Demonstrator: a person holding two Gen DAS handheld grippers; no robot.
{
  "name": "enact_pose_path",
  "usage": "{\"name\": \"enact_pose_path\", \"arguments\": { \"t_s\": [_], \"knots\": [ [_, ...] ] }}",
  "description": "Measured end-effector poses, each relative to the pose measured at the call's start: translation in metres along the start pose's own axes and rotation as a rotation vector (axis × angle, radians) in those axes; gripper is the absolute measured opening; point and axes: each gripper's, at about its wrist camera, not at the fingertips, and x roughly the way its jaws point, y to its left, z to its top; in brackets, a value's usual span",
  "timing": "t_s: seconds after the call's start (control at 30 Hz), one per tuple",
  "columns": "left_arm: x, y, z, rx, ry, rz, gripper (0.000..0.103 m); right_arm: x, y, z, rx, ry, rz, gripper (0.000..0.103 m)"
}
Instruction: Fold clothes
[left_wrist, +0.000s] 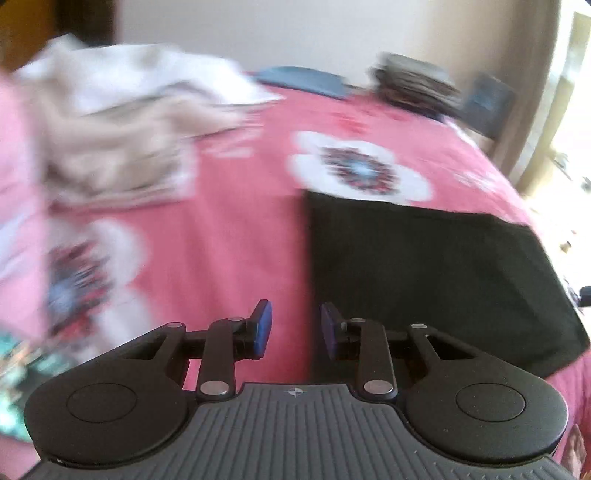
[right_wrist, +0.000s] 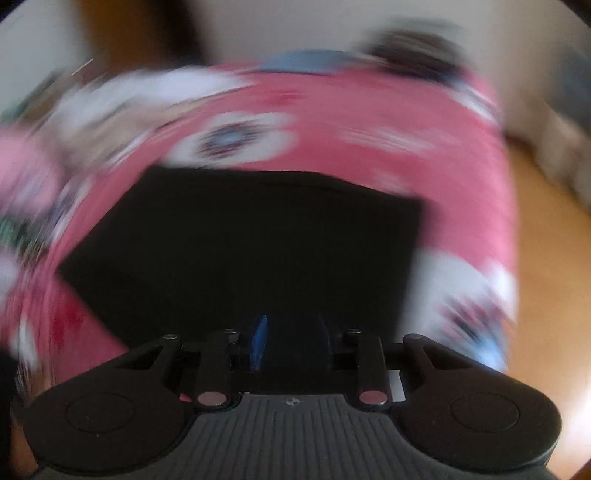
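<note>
Left wrist view. The left gripper (left_wrist: 296, 329) is hovering at 6 o'clock with its blue pads (left_wrist: 263, 328) standing moderately apart and nothing between them. Under it the pink bedspread (left_wrist: 236, 229), printed with white flowers, is covering the bed. A black garment (left_wrist: 436, 280), folded flat into a rough rectangle, is lying toward 4 o'clock; its left edge is running just below the gap between the fingers, and whether the fingers are touching it cannot be told. A blurred pile of beige and white clothes (left_wrist: 122, 122) is sitting toward 10 o'clock, well apart from the black garment. A blue folded item (left_wrist: 303, 79) is lying at 12 o'clock at the far edge of the bed, and a dark stack (left_wrist: 413, 79) is resting toward 1 o'clock.

Right wrist view. The frame is heavily smeared by motion. The right gripper (right_wrist: 291, 341) is hanging at 6 o'clock, fingers parted by a moderate gap and gripping nothing. The black garment (right_wrist: 251, 243) is filling the centre, directly ahead of the fingers. The bedspread (right_wrist: 388, 122) is surrounding it, and a wooden floor (right_wrist: 546, 236) is showing toward 3 o'clock.
</note>
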Motion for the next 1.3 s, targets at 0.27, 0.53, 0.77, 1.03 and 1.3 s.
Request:
{"name": "enact_pose_path", "arguments": {
  "t_s": [0.27, 0.53, 0.77, 1.03, 1.3],
  "knots": [
    [0.071, -0.087, -0.014, 0.295, 0.083, -0.080, 0.029, 0.057, 0.089, 0.002, -0.386, -0.027, 0.077, 0.017],
    [0.062, -0.022, -0.019, 0.131, 0.124, -0.002, 0.029, 0.025, 0.002, -0.036, -0.213, 0.113, -0.089, 0.016],
    [0.077, -0.029, 0.012, 0.126, 0.051, -0.042, 0.030, 0.024, -0.011, 0.008, -0.231, 0.031, -0.034, 0.017],
    [0.115, -0.009, 0.022, 0.015, 0.018, -0.048, 0.029, 0.070, -0.060, 0.030, -0.090, 0.020, -0.016, 0.015],
    [0.132, -0.015, 0.035, -0.027, -0.030, -0.018, 0.032, 0.072, -0.081, 0.058, -0.001, -0.058, 0.016, 0.016]
  ]
}}
